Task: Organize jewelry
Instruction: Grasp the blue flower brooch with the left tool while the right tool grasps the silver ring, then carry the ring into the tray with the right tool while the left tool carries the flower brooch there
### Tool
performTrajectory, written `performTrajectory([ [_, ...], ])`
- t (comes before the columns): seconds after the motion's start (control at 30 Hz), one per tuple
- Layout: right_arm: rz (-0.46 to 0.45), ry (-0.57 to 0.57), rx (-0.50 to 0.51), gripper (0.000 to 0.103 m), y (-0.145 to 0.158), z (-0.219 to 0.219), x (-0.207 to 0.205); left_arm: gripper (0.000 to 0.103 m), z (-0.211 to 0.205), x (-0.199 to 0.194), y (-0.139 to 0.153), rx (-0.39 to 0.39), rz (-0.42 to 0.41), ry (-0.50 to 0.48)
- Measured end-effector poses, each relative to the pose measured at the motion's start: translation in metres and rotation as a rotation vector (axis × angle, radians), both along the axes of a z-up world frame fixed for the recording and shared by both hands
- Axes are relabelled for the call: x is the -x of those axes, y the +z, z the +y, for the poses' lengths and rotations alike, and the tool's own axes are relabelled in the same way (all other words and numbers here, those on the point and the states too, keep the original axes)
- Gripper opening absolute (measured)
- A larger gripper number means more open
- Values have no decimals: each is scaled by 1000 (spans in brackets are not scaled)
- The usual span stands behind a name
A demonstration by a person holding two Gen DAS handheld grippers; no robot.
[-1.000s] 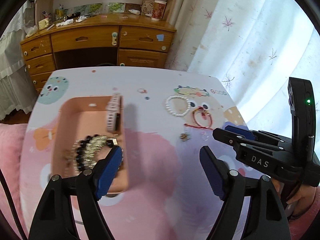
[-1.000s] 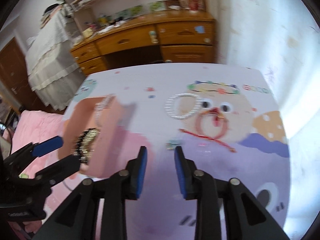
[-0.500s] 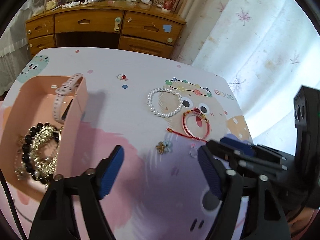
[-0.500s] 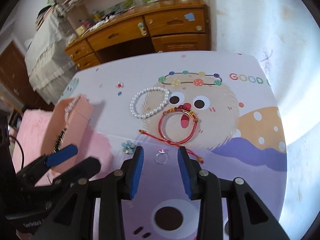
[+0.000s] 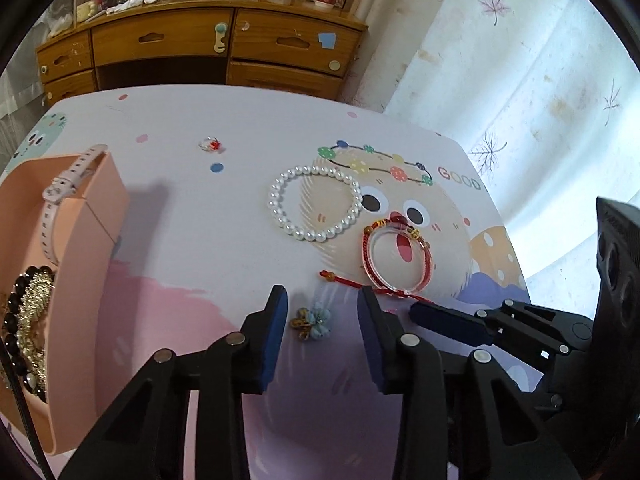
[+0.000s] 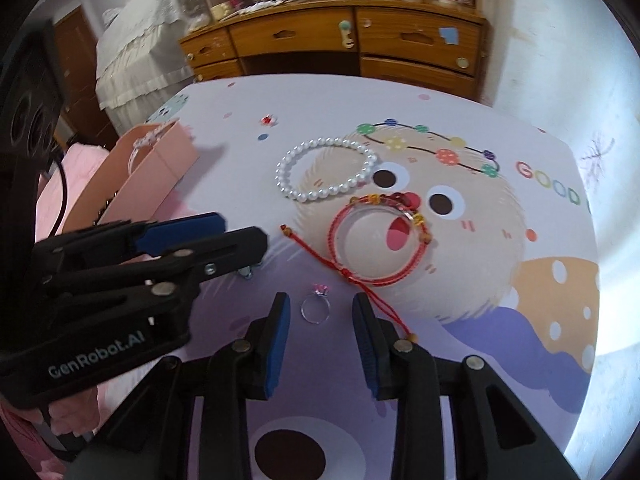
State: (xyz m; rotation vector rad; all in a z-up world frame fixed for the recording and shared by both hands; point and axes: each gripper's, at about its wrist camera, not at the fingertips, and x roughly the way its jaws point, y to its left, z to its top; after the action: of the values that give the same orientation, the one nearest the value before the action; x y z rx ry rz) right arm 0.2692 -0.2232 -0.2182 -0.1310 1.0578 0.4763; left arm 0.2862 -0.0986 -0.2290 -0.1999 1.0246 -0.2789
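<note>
Two spread hand-held grippers, left (image 5: 322,312) around flower charm (image 5: 314,322), right (image 6: 320,312) around ring (image 6: 315,308), mid-table.

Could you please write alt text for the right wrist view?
The open right hand-held gripper frames a small clear ring on the cartoon-print table. Beyond lie a red cord bracelet and a pearl bracelet; the left hand-held gripper enters beside it.

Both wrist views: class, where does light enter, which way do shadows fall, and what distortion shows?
Left wrist view: bright curtain at right; the pink tray casts its shadow rightward across the table; the desk bows. Right wrist view: glare washes out the table's right edge; the pearl bracelet stays sharp; a dark circular rim frames the picture.
</note>
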Motion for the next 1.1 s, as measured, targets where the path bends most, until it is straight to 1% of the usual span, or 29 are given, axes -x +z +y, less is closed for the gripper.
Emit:
performTrajectory([
  [0.03, -1, 6, 3, 31, 0, 2, 0, 28, -1, 0, -2, -5, 7, -1],
  [0.1, -17, 22, 17, 31, -1, 5, 2, 14, -4, 0, -5, -18, 15, -3],
  [0.13, -30, 30, 30, 31, -1, 6, 3, 13, -6, 0, -7, -30, 17, -4],
  [0.3, -91, 75, 112, 31, -3, 17, 10, 12, -6, 2, -7, -38, -1, 7],
  [0.4, -107, 74, 108, 30, -4, 17, 10, 12, -3, 4, -4, -43, -15, 25],
  [0.47, -115, 70, 107, 26, -4, 16, 9, 12, 2, 5, 2, -36, -34, 42],
  [0.5, -116, 69, 106, 25, -4, 16, 9, 12, 4, 5, 5, -34, -40, 47],
  [0.57, -122, 72, 105, 17, -4, 17, 9, 12, 9, 6, 10, -27, -52, 57],
  [0.6, -123, 76, 106, 16, -4, 18, 10, 12, 11, 7, 13, -29, -57, 61],
  [0.73, -122, 76, 121, 15, -4, 21, 8, 12, 20, 10, 23, -43, -84, 78],
  [0.87, -122, 74, 148, 15, -4, 25, 8, 12, 30, 16, 30, -31, -95, 98],
  [1.03, -97, 77, 168, 14, -2, 33, 8, 12, 45, 26, 36, -21, -106, 128],
  [1.07, -98, 84, 170, 13, -2, 35, 8, 12, 50, 29, 38, -18, -109, 138],
  [1.1, -100, 91, 169, 7, 0, 38, 10, 12, 54, 31, 40, -15, -110, 144],
])
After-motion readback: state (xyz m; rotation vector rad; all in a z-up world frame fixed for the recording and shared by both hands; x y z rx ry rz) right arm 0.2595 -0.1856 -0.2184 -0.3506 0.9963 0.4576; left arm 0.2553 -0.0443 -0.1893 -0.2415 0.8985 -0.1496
